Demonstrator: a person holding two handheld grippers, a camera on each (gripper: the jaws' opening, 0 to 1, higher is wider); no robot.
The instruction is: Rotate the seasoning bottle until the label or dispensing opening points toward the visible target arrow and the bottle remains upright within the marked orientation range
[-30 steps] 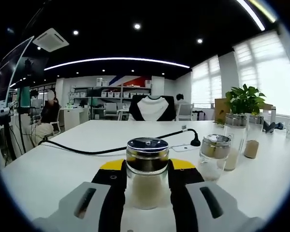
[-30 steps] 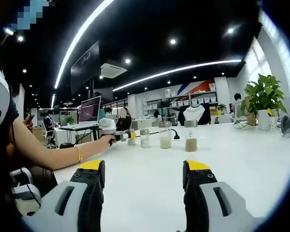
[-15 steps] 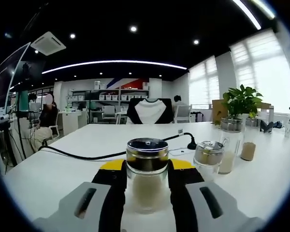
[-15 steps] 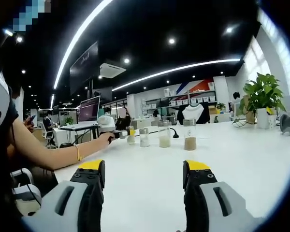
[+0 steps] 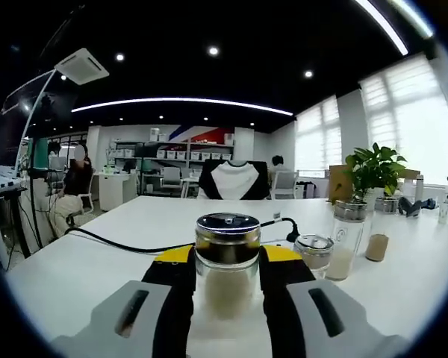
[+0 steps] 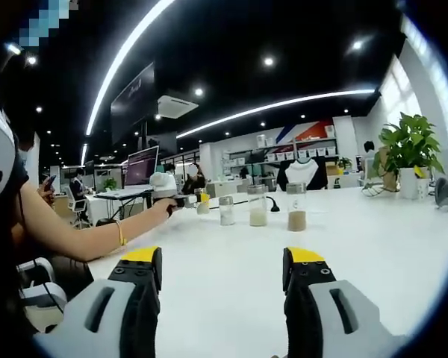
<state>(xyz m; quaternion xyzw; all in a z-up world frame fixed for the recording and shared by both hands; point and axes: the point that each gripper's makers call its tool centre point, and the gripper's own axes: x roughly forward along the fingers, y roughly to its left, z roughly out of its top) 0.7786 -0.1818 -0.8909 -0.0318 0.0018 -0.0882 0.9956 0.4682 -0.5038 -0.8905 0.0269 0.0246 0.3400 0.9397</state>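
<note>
Low and centre in the left gripper view, the left hand-held gripper (image 5: 225, 283) clamps the seasoning bottle (image 5: 226, 261) upright between both jaws, metal cap up, pale powder inside. Right of it on the white surface (image 5: 97, 257) stand a short jar (image 5: 313, 252) and a tall jar (image 5: 343, 239). Right hand-held gripper (image 6: 222, 287), right gripper view: jaws spread, nothing between them.
</note>
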